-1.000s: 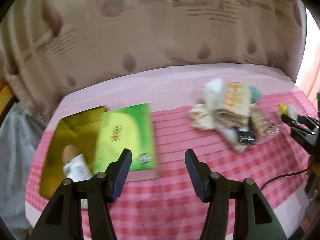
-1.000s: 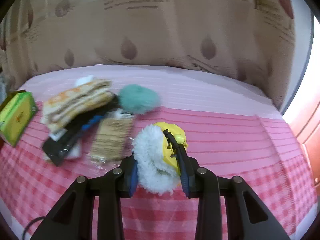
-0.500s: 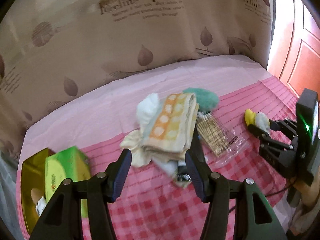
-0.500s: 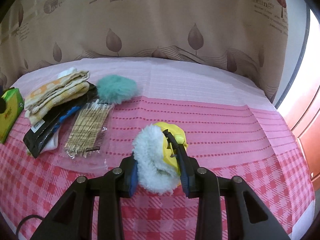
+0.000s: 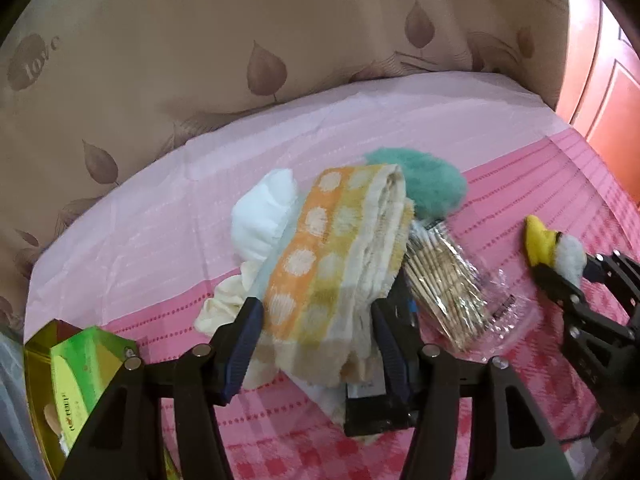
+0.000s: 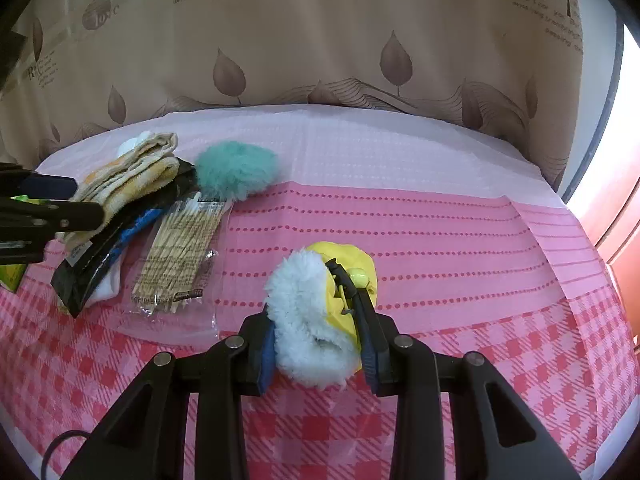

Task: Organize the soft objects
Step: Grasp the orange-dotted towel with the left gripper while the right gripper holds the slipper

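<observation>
- Pink cloth, plain at the back and checked at the front, is spread over the table [image 6: 440,208].
- A folded terry towel [image 5: 340,256], orange and yellow with pale dots, is straddled by the left gripper [image 5: 316,344], jaws spread.
- A fluffy teal puff [image 6: 236,170] is seen just beside the towel.
- A yellow-and-white fleecy toy [image 6: 320,312] is pinched in the right gripper [image 6: 318,352].

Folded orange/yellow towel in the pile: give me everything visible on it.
The folded towel is terry-like cloth, orange and yellow bands with pale dots and cream edges, folded into several layers. It lies on top of the pile on the pink tablecloth, over a black packet and beside a white cloth and a teal fluffy pad. The left gripper straddles its near end, jaws open; contact can't be confirmed.
</observation>
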`<state>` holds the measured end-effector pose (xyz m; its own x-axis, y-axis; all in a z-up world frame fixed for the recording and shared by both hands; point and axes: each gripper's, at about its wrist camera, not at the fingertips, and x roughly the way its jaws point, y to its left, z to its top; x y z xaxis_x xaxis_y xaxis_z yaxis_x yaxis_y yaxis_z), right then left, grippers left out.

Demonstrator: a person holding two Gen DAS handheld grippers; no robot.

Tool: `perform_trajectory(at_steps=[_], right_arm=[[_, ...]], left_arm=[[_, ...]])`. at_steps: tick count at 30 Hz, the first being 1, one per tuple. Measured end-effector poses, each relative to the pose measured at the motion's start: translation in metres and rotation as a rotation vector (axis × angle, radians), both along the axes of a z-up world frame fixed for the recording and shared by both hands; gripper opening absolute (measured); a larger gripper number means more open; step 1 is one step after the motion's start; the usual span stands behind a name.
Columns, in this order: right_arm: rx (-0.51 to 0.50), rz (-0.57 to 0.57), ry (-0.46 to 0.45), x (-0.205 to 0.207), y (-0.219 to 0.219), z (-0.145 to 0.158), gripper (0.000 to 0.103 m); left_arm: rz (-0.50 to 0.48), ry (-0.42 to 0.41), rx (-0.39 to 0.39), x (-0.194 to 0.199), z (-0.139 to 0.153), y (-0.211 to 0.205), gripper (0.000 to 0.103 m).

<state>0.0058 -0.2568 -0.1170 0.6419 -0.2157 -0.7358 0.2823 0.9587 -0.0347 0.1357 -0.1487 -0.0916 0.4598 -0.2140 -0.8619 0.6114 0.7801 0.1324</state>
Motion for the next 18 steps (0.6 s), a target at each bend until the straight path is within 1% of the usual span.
perform_trajectory(at_steps=[2,4,5,6,7,9,12,18], right_arm=[[0.003,0.001,0.001,0.0,0.0,-0.001,0.031],[0.007,0.002,0.003,0.0,0.0,-0.001,0.031],[0.007,0.003,0.003,0.0,0.0,-0.001,0.031],[0.008,0.003,0.004,0.0,0.0,-0.002,0.031],[0.01,0.004,0.006,0.001,0.0,-0.002,0.031],[0.011,0.005,0.007,0.001,0.0,-0.002,0.031],[0.01,0.005,0.007,0.002,0.0,-0.002,0.031],[0.012,0.005,0.008,0.002,0.0,-0.003,0.031]], left_arm=[[0.006,0.008,-0.027,0.002,0.0,0.001,0.061],[0.015,0.012,-0.038,0.003,0.0,0.002,0.06],[0.015,0.011,-0.044,0.002,0.001,0.003,0.056],[0.011,0.016,-0.054,0.002,0.001,0.004,0.042],[0.008,0.022,-0.062,0.001,0.003,0.006,0.033],[0.005,0.013,-0.061,-0.002,0.006,0.005,0.027],[0.003,-0.006,-0.058,-0.006,0.01,0.005,0.025],[0.005,-0.007,-0.091,-0.012,0.022,0.012,0.024]])
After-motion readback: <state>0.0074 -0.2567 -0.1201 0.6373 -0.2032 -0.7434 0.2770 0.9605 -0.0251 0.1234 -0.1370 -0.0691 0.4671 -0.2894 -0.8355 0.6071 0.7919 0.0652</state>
